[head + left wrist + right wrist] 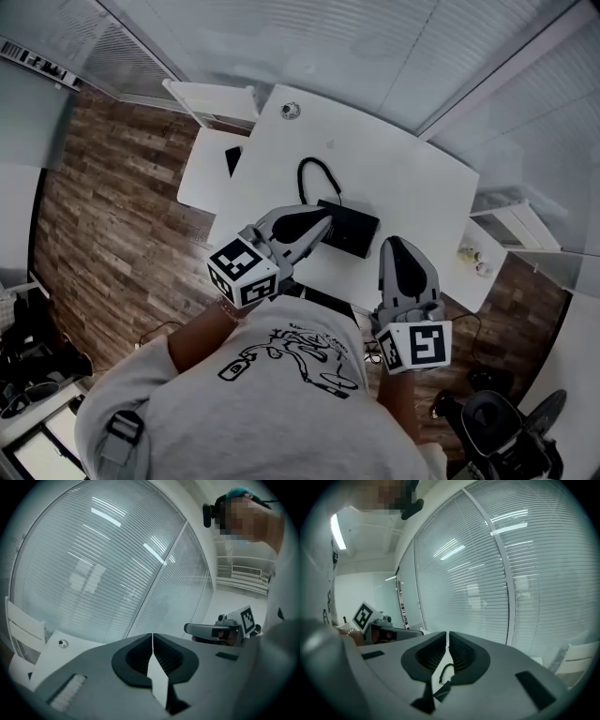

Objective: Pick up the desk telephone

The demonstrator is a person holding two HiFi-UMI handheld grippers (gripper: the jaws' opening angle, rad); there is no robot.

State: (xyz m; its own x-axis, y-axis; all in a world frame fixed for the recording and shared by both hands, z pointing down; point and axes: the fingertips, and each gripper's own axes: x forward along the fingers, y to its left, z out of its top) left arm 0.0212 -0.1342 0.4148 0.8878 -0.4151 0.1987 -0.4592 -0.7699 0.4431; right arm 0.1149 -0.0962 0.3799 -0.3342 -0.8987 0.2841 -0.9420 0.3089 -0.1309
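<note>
The flat black rectangular desk telephone (352, 231) lies on the white table (403, 169), right at the tips of my left gripper (325, 223) and to the left of my right gripper (394, 246). Its black looped cord (314, 173) lies beyond. Left gripper view: my jaws are pressed together with nothing between them. Right gripper view: these jaws are closed too and hold nothing, with the cord below them.

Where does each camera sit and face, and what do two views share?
Head view: on the person's head, down at table, telephone, left gripper, right gripper, shirt.
Left gripper view: on the left gripper, along its shut jaws toward blinds.
Right gripper view: on the right gripper, likewise.
Shared: each gripper view shows the other gripper.
</note>
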